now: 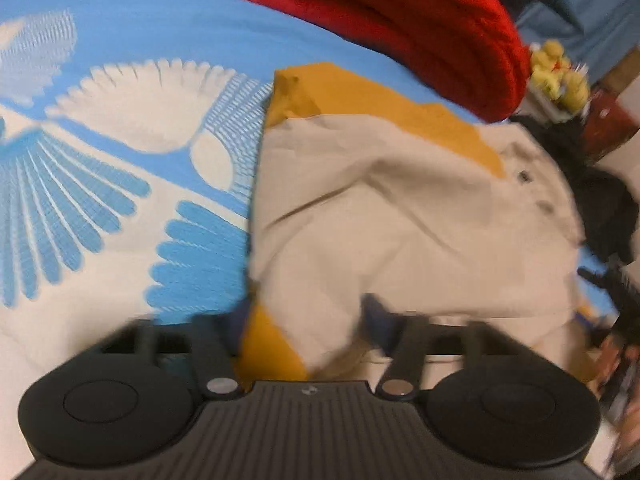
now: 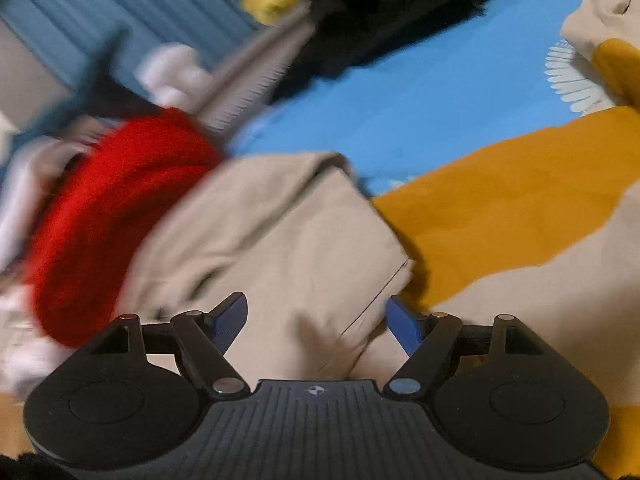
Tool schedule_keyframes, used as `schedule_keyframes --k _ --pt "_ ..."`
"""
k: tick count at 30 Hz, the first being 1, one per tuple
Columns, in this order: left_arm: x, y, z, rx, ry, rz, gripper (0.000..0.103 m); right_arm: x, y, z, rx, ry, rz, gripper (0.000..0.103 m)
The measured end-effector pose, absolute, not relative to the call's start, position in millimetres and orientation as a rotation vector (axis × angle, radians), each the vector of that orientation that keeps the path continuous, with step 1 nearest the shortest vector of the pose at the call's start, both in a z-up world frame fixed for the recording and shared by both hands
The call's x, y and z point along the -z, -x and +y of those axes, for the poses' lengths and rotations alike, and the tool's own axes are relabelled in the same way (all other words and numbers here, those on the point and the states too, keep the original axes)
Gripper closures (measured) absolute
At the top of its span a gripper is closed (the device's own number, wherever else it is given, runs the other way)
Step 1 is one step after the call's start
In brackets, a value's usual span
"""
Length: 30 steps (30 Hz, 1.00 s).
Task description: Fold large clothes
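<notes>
Left gripper [image 1: 310,320] sits low over the beige-and-mustard jacket [image 1: 400,208], cloth between its half-closed jaws; grip unclear. Right gripper [image 2: 316,316] gapes wide, empty.

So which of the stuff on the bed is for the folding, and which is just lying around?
For the folding:
- beige and mustard garment
- left tool
- right tool

Just lying around:
- red knit
- black clothing
- yellow plush toys
- blue bedspread underneath everything
</notes>
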<state>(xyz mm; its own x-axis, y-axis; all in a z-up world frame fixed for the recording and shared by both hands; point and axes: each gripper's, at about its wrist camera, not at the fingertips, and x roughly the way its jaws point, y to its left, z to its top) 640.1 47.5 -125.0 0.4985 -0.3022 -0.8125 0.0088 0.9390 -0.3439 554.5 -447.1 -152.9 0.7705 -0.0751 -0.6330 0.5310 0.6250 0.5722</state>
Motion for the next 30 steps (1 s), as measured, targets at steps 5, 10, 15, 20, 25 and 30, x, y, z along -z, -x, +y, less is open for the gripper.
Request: schedule_keyframes --k 5,10,15,20,25,30 --pt "116 -640 84 0.262 0.328 1.009 0.089 124 -553 -420 0.339 -0.641 0.54 0.09" --pt "124 -640 101 0.335 0.259 1.024 0.089 108 -476 -426 0.167 -0.653 0.548 0.091" --pt "111 -636 114 0.377 0.346 1.02 0.05 176 -454 -444 0.206 -0.656 0.712 0.077" --pt "80 -644 137 0.36 0.396 0.907 0.014 145 -413 -450 0.284 -0.664 0.53 0.027" --pt "78 -695 125 0.259 0.482 0.926 0.014 127 -406 -420 -0.038 -0.731 0.544 0.037" --pt "76 -715 86 0.284 0.358 0.941 0.014 162 -465 -305 -0.483 -0.945 0.758 0.038"
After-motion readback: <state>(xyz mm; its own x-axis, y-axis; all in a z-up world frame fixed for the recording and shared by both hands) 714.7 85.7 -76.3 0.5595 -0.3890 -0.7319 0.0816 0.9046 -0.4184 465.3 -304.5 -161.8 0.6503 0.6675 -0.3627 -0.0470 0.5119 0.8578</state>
